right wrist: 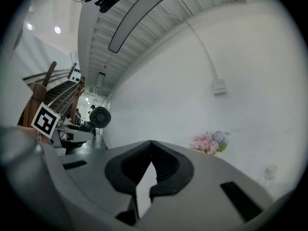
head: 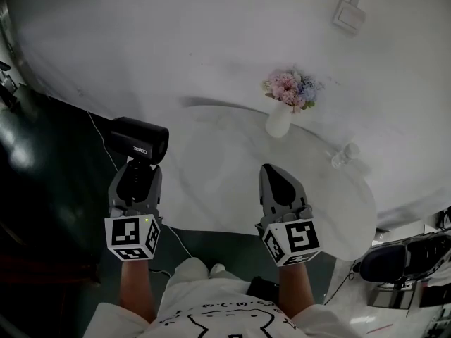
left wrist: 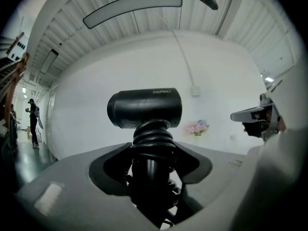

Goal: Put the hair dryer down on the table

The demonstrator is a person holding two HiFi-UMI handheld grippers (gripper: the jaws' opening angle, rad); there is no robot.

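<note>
Nearest, bottom of the head view: the person's white shirt (head: 211, 319), forearms out.

The left gripper (head: 136, 177) is clamped on the hair dryer (head: 139, 139). Its jaws grip the black handle with the cord coiled round it. The barrel sits crosswise above the jaw tips.

The dryer is in the air, not on the table (head: 225, 182). It hangs just off the table's left edge, above the dark floor (head: 49, 189). A thin cable (head: 176, 238) trails along the floor by the near edge.

The right gripper (head: 273, 176) is over the table's near edge. Its jaw tips are pressed together with nothing between them.

Toward the far edge stands a white vase (head: 278, 122) of pink and blue flowers (head: 290, 89). At the right edge is a small clear item (head: 345, 155), maybe a glass; it is too small to tell.

Beyond is the white wall, with a wall box (head: 349, 16) on it.
</note>
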